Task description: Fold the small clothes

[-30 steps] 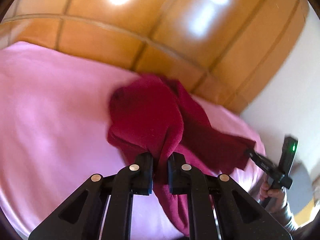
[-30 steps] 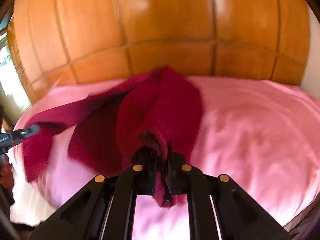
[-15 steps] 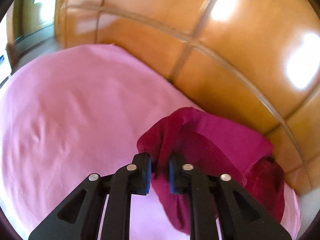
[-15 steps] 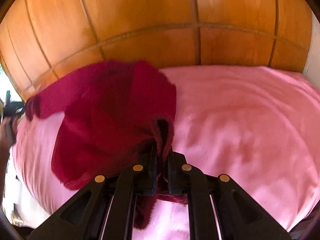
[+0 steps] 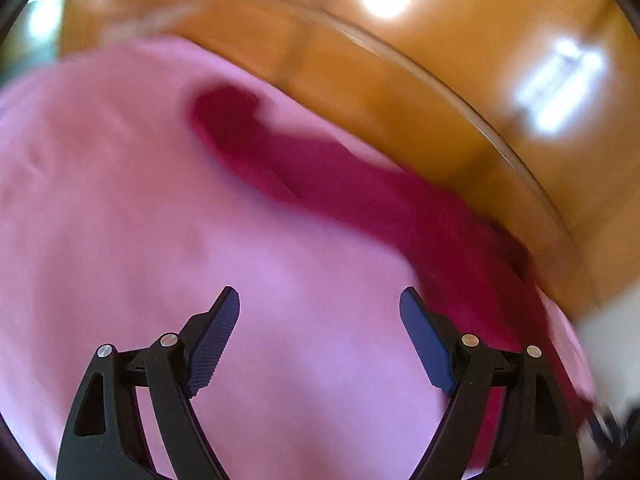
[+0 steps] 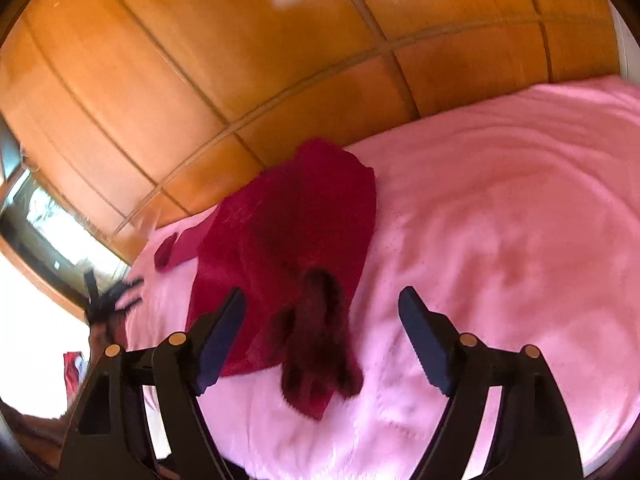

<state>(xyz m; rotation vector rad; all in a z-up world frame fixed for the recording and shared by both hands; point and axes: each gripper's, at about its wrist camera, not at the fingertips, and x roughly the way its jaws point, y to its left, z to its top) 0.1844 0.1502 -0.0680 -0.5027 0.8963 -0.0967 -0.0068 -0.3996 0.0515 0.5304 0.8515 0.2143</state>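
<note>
Both pairs of tongs are released, jaws spread wide with nothing between them. The left tongs hover over the pink bed cover, and the dark red garment lies on it from about 11 o'clock down to 4 o'clock, along the foot of the orange wooden panelled wall; this view is blurred. From the right tongs, the garment sits on the bed cover at 12 o'clock, its crumpled near end reaching between the open jaws without touching them, while a narrow part trails toward 10 o'clock.
</note>
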